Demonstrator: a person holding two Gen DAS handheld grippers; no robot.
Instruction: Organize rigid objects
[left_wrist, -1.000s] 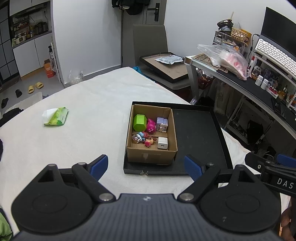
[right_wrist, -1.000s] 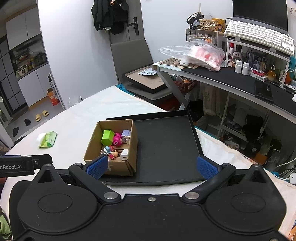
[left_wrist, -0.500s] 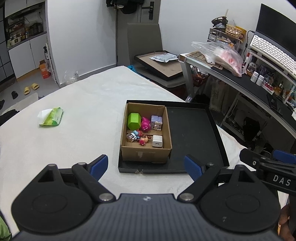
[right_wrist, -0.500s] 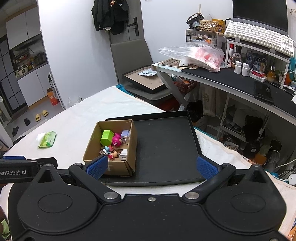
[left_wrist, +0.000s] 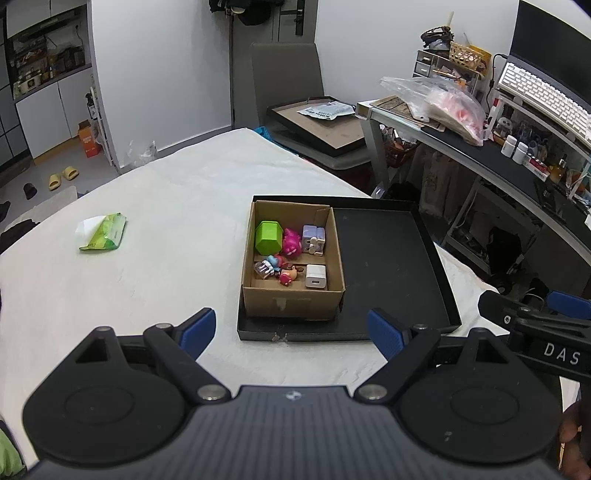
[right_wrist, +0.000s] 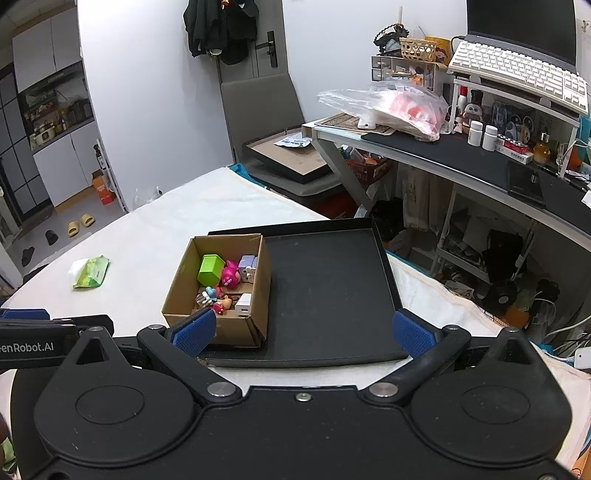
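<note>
Beside the cardboard box (left_wrist: 293, 258), both spread-wide, empty grippers show lettering: left gripper (left_wrist: 291, 330) "enRobot.AI", right gripper (right_wrist: 303, 332) "DAS".

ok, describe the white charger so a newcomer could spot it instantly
On the white-covered table sits a shallow black tray, with an open cardboard box in its left part. The white charger lies in the box's near right corner. It is the only plain white cube there; its neighbours are coloured toys and a green block.
</note>
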